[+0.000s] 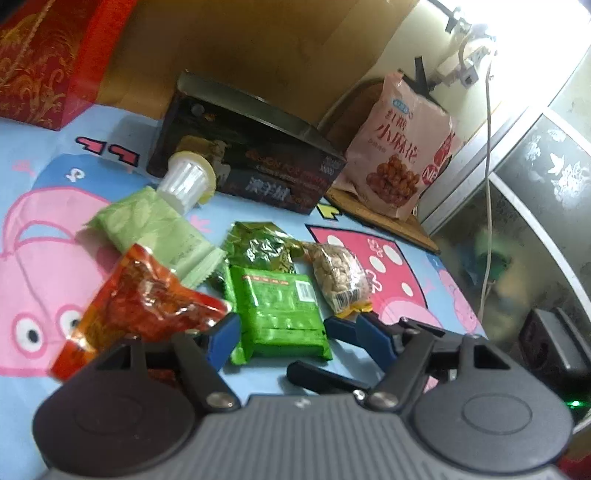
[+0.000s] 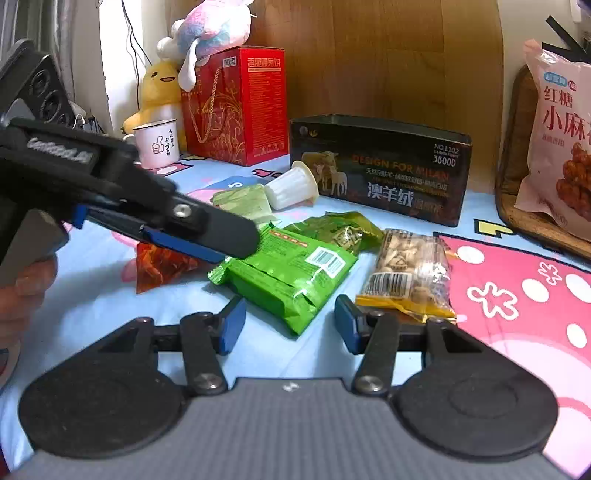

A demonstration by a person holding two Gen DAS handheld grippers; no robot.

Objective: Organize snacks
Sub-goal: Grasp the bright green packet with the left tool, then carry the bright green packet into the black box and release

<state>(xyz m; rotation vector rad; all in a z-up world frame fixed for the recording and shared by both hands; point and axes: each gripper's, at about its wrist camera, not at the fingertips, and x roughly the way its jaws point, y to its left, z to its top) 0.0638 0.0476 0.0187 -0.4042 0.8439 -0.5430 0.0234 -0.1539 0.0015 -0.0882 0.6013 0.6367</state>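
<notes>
Several snacks lie on a cartoon-print cloth (image 1: 37, 236). A bright green packet (image 1: 280, 314) (image 2: 291, 273) lies in the middle. Beside it are a peanut bag (image 1: 340, 277) (image 2: 410, 273), a dark green packet (image 1: 262, 247) (image 2: 343, 229), a pale green packet (image 1: 155, 232) (image 2: 243, 203), a red packet (image 1: 136, 314) (image 2: 162, 262) and a white jelly cup (image 1: 188, 181) (image 2: 291, 186). My left gripper (image 1: 291, 339) is open, low over the cloth, its jaws either side of the bright green packet's near end. My right gripper (image 2: 291, 325) is open, just short of that packet. The left gripper also shows in the right wrist view (image 2: 195, 236), over the red packet.
A dark open box (image 1: 251, 166) (image 2: 384, 170) stands behind the snacks. A pink snack bag (image 1: 402, 147) (image 2: 557, 147) leans at the right on a wooden board (image 1: 384, 218). A red gift box (image 2: 236, 107), a white mug (image 2: 157, 144) and plush toys (image 2: 207, 33) stand at the far left.
</notes>
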